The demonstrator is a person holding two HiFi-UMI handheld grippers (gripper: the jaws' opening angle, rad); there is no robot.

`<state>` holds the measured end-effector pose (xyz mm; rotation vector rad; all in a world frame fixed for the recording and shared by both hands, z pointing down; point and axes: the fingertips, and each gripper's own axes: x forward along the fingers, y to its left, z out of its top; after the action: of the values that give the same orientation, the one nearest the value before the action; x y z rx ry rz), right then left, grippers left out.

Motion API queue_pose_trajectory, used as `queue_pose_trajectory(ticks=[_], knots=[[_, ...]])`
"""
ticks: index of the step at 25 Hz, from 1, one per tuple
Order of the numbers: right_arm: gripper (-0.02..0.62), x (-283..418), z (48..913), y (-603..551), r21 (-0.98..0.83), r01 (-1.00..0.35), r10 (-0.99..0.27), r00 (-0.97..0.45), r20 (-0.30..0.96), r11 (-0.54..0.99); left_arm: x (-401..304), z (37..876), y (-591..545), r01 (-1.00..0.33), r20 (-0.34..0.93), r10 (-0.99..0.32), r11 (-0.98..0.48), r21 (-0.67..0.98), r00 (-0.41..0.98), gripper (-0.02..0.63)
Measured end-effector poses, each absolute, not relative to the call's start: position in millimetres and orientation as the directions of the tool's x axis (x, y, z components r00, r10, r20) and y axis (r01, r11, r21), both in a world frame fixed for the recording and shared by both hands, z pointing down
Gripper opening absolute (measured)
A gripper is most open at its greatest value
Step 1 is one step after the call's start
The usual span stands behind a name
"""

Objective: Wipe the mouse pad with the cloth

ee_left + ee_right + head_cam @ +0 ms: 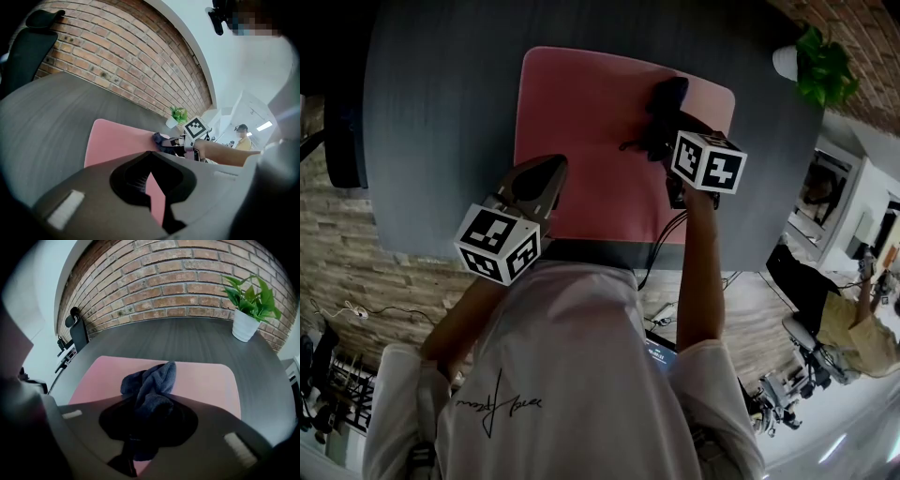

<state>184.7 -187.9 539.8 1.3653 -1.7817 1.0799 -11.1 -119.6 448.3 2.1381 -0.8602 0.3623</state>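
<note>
Held tight in the right claw [143,430]: a dark blue fuzzy cloth [152,380]. Bunched up, sticking out past the tips of that claw and lying on the flat pink mouse pad [197,376] just in front of it. In the head view, the same right claw [667,117] over the far right part of the pad [581,112], with the cloth [667,92] at its tip, near the pad's far edge.

Narrow gap in the left claw [152,190]: jaws close to each other, only a thin slit, nothing in it. Pink pad [112,140] showing through the slit and spreading out ahead of it. From above, the left claw [546,176] over the near left part of the pad, well apart from the right claw. Touching the pad or just above it: cannot tell.

Under both claws, below the pad: a dark grey round counter [441,103]. Past the right claw and off to its right: a small green plant in a white pot [248,310], standing on the counter near its far edge. Behind that, a red-brown brick wall [187,277]. Far off to the left of the left claw: a black chair [28,51] beside the counter.
</note>
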Motion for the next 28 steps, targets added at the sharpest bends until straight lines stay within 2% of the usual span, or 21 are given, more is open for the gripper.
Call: queue_pose_trajectory(ticks=[28], knots=[[0.095, 122, 536, -189, -0.286, -0.943, -0.418, -0.331, 0.846, 0.169, -41, 445, -119, -0.681, 0.485, -0.482, -0.442, 0.584, 0.729, 0.005]])
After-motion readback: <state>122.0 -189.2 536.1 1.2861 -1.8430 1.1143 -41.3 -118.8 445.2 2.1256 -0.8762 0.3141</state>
